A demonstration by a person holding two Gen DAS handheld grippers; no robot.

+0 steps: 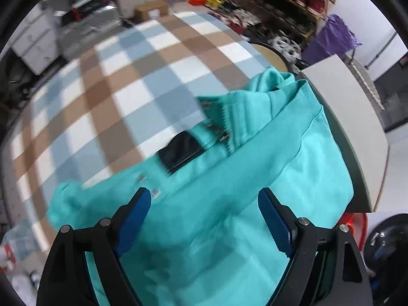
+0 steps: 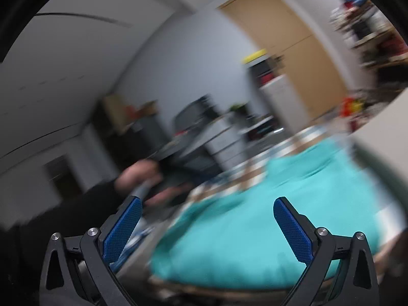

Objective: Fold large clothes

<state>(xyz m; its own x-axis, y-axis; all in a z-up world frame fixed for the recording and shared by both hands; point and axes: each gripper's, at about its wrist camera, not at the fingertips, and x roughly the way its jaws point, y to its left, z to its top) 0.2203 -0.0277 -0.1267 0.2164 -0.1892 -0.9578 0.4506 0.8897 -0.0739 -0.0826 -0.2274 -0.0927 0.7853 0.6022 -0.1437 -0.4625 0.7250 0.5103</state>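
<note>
Left gripper [image 1: 204,219] is hovering jaws released over the teal zip jacket [image 1: 229,178], probably lining up a fold. It's lying bunched on the checkered bench [image 1: 127,76]. Right gripper [image 2: 207,225] is hanging wide open too, gripping nothing.

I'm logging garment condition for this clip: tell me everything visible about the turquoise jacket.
The turquoise jacket is smooth, slightly shiny fabric, with a metal zipper along one edge, a black patch beside it and snaps near the hem. It lies loosely bunched, partly folded over itself, on the checked tablecloth, reaching the table's near edge. The left gripper is above it, jaws apart, gripping nothing. In the blurred right wrist view it is one heaped mass.
</note>
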